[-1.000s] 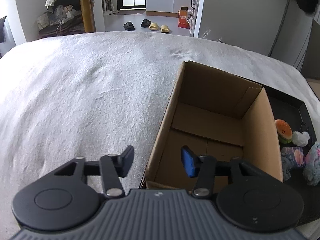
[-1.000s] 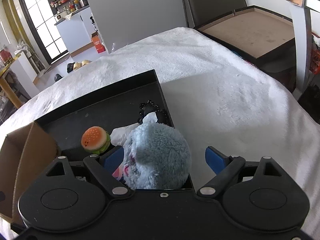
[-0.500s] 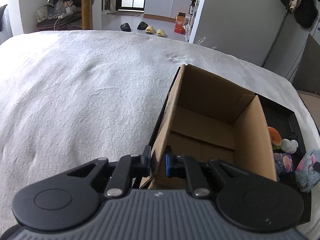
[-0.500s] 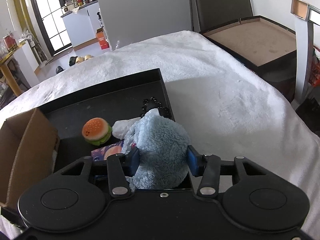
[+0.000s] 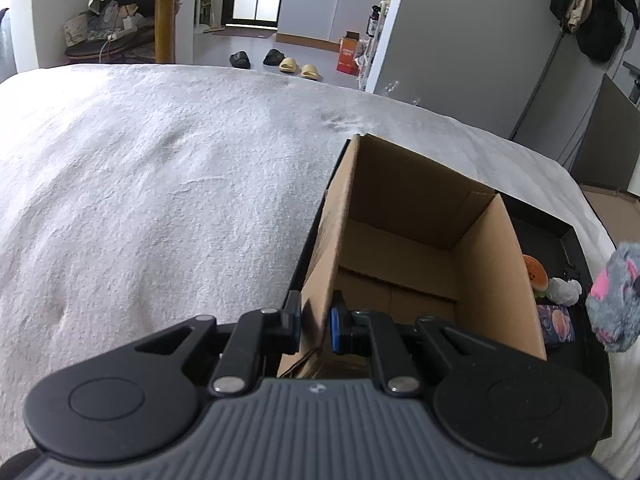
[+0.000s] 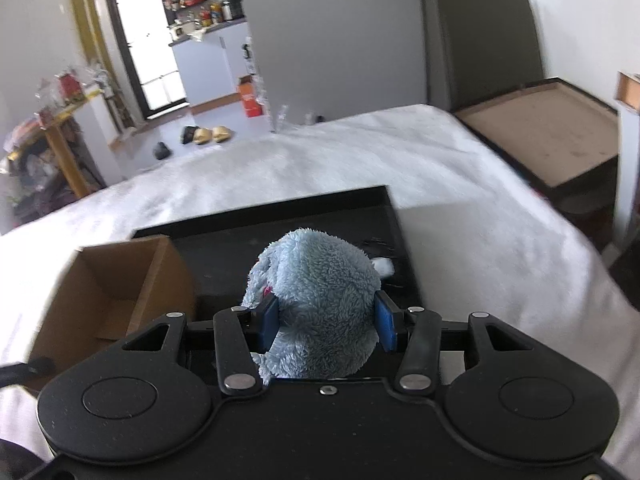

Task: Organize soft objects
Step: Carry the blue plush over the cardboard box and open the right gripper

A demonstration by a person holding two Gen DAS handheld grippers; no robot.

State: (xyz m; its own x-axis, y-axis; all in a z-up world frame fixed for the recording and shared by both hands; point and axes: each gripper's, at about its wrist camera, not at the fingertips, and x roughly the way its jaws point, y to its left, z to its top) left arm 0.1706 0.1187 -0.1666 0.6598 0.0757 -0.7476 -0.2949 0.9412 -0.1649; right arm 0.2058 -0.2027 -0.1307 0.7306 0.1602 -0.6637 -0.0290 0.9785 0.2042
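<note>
An open cardboard box (image 5: 404,240) stands on the white blanket, empty inside. My left gripper (image 5: 315,325) is shut on the box's near left wall, one pad on each side of it. My right gripper (image 6: 326,322) is shut on a fluffy blue plush toy (image 6: 320,300), held in the air above the black tray (image 6: 280,236). The plush (image 5: 616,296) also shows at the right edge of the left wrist view, grey-blue with pink patches. In the tray beside the box lie a burger toy (image 5: 536,274), a white soft piece (image 5: 564,290) and a purple printed packet (image 5: 556,322).
The cardboard box (image 6: 116,280) sits left of the plush in the right wrist view. White blanket (image 5: 160,184) covers the wide surface to the left. A brown-topped dark unit (image 6: 552,136) stands at the right. Slippers (image 5: 296,66) lie on the floor beyond.
My left gripper closed onto the box's near wall. My right gripper closed on the blue plush and lifted it up off the tray, swinging toward the box.
</note>
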